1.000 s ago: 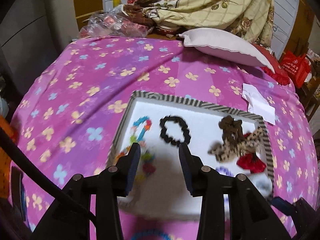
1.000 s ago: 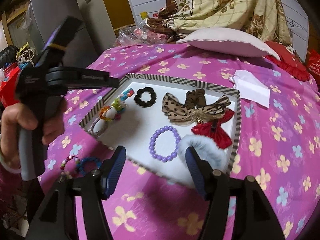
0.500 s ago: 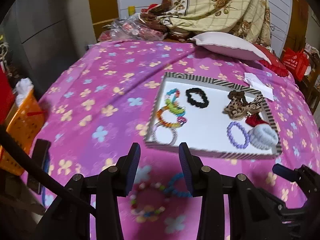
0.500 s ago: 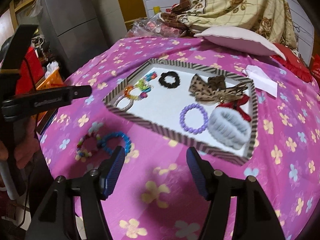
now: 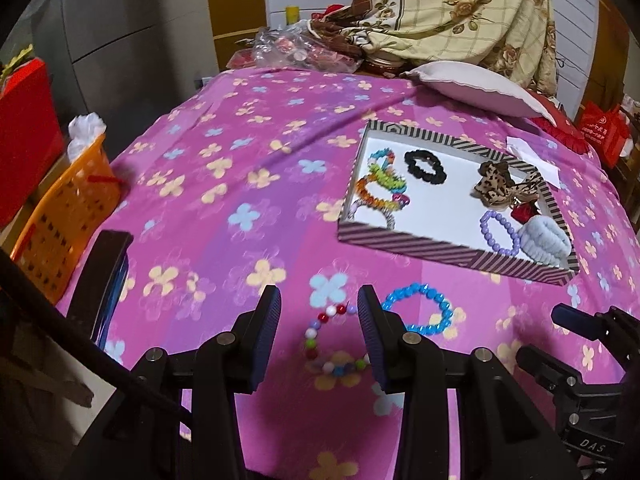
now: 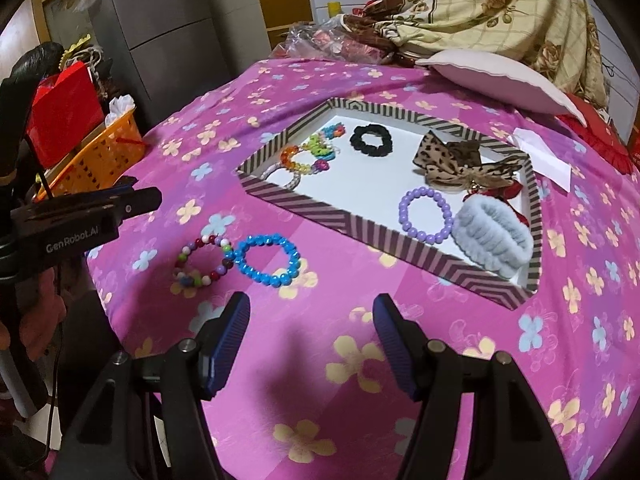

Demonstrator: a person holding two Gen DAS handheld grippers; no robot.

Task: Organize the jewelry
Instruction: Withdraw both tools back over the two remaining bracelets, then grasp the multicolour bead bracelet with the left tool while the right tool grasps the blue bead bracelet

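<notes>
Both claws, left and right, are held open and empty. Two bracelets are seen between tray and the bed's near edge, bare cloth beside them

A blue bead bracelet and a multicoloured bead bracelet lie flat and touching on the purple flowered bedspread, just outside the striped tray holding other bracelets and hair ties.
</notes>
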